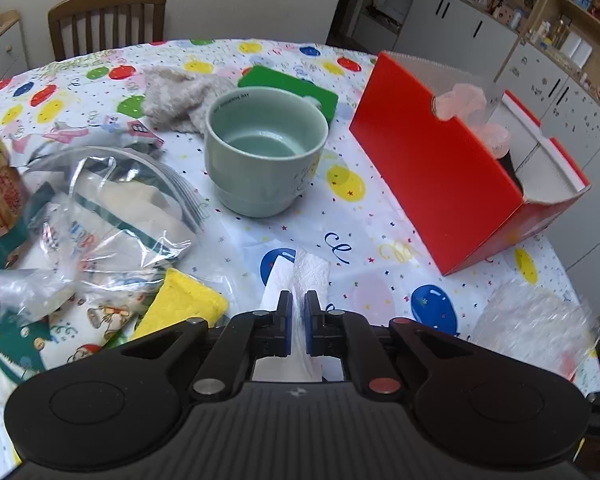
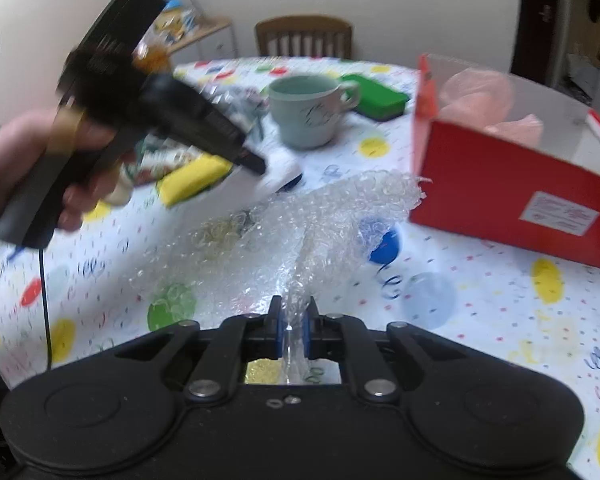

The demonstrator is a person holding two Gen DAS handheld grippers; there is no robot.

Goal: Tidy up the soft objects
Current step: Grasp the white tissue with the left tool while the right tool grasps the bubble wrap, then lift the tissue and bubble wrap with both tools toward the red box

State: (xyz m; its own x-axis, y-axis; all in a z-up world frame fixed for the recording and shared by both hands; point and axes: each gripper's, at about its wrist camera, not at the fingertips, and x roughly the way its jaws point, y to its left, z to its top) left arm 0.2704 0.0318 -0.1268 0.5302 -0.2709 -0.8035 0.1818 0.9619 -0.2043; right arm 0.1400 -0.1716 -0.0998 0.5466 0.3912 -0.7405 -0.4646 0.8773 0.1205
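My left gripper (image 1: 299, 300) is shut on a white paper towel (image 1: 310, 270) that hangs over the party tablecloth (image 1: 380, 240). My right gripper (image 2: 293, 308) is shut on a sheet of bubble wrap (image 2: 332, 208) that trails across the table toward the red box (image 2: 512, 196). The red box (image 1: 432, 172) is open on top and holds a pink soft thing (image 1: 460, 102). In the right wrist view the left gripper (image 2: 256, 166) is held above the table with the white towel (image 2: 278, 170). A yellow cloth (image 1: 184, 300) lies at my left.
A pale green mug (image 1: 264, 152) stands mid-table. A beige fuzzy cloth (image 1: 176, 96) and a green sponge (image 1: 292, 88) lie behind it. Clear plastic bags (image 1: 112, 208) and printed cloths lie at the left. A wooden chair (image 1: 108, 16) stands beyond the table.
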